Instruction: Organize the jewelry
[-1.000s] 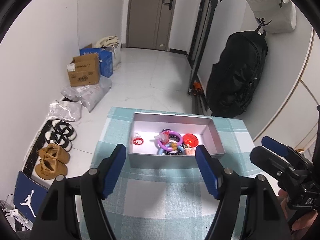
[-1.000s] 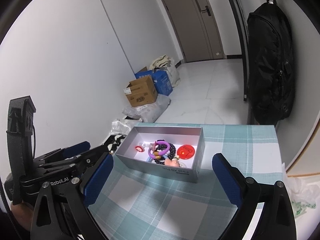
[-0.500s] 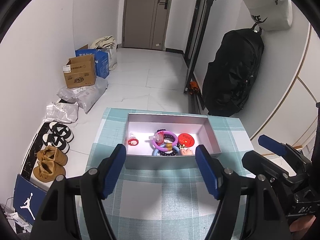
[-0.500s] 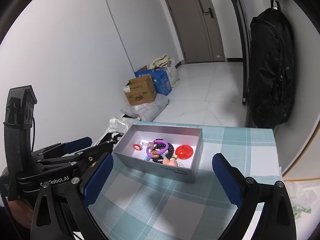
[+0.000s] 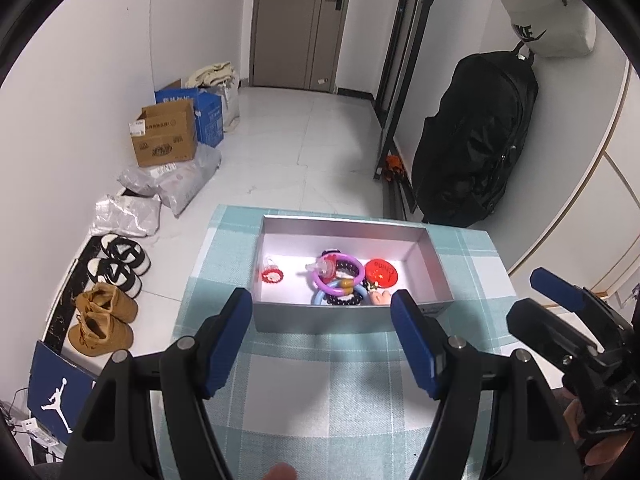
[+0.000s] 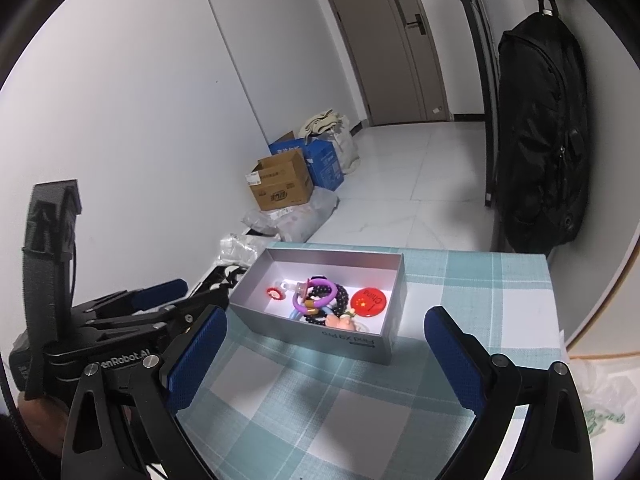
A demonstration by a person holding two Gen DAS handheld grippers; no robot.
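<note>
A silver box stands on a teal checked tablecloth; it also shows in the right wrist view. Inside lie a purple ring, dark bead bracelets, a red round badge, a small red charm and a pink piece. My left gripper is open and empty, just in front of the box. My right gripper is open and empty, held back from the box; it shows at the right in the left wrist view.
The table's far edge drops to a white tiled floor. Cardboard boxes, plastic bags and shoes lie along the left wall. A black backpack hangs at the right wall.
Both grippers have drawn back and risen slightly, so the box sits a little farther off in both views. Both stay open. The box's contents have not moved.
</note>
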